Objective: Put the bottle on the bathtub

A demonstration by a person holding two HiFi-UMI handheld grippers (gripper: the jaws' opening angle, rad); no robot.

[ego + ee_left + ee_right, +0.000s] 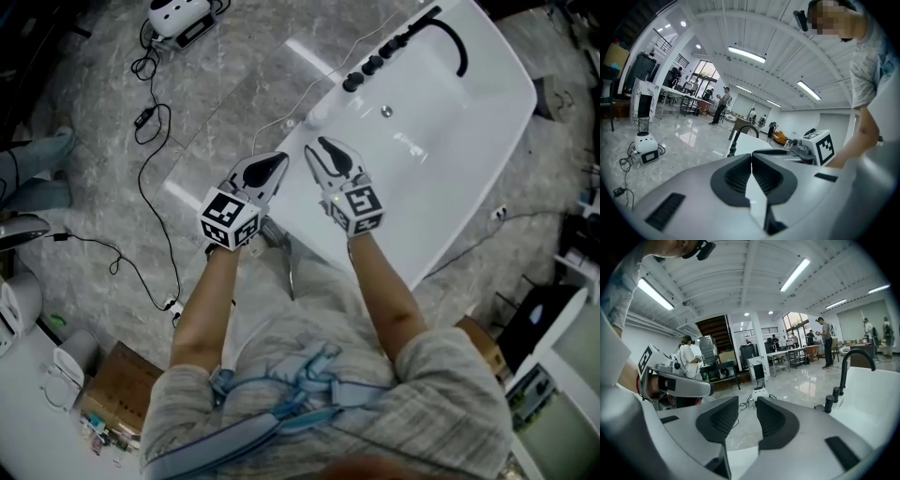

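Observation:
No bottle shows in any view. The white bathtub (450,141) lies ahead of me on the grey marble floor, with a black arched faucet (450,33) at its far end. Both grippers hover above the tub's near rim. My left gripper (275,161) is shut, its black pads touching with nothing between them (751,157). My right gripper (325,148) stands slightly open, a narrow gap between its pads, nothing held (747,404). The tub (876,385) and its faucet (848,364) appear at the right of the right gripper view. The tub's end (747,144) shows past the left jaws.
Black knobs (375,64) line the tub's far rim. A white device (178,14) with black cables (150,122) lies on the floor to the left. A cardboard box (122,380) sits at lower left. Several people and tables stand far off in the hall.

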